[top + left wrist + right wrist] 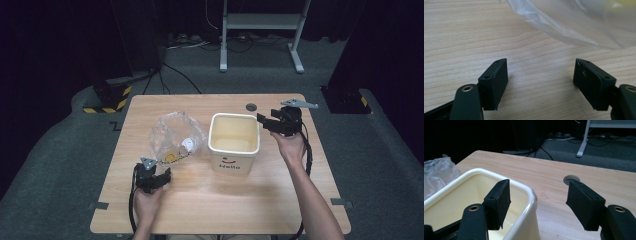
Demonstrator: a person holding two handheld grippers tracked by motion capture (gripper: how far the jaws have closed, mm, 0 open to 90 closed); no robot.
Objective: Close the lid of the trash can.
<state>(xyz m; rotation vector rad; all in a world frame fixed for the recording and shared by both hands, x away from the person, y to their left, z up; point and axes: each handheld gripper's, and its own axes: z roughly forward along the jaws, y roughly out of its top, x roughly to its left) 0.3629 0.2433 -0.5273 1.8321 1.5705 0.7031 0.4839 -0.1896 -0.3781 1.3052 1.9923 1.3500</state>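
A cream bin [234, 116] with a smiley and "Hello" on its front stands in the middle of the wooden table [210, 200]. Left of it lies a crumpled clear plastic bag [172, 132] with something white and yellow inside. My right gripper [265, 122] is open at the bin's far right corner. In the right gripper view, its jaws [537, 197] straddle the bin's rim [481, 172], one inside and one outside, without touching it. My left gripper [164, 177] is open low over the table, just short of the bag's near edge [564, 22], with only bare wood between its fingers [495, 82].
A round cable grommet [251, 107] sits in the tabletop behind the bin, also seen past the right jaw as the grommet [571, 179]. Beyond the table stand a white metal frame [260, 22] and a base with yellow-black stripes [107, 100] on grey carpet.
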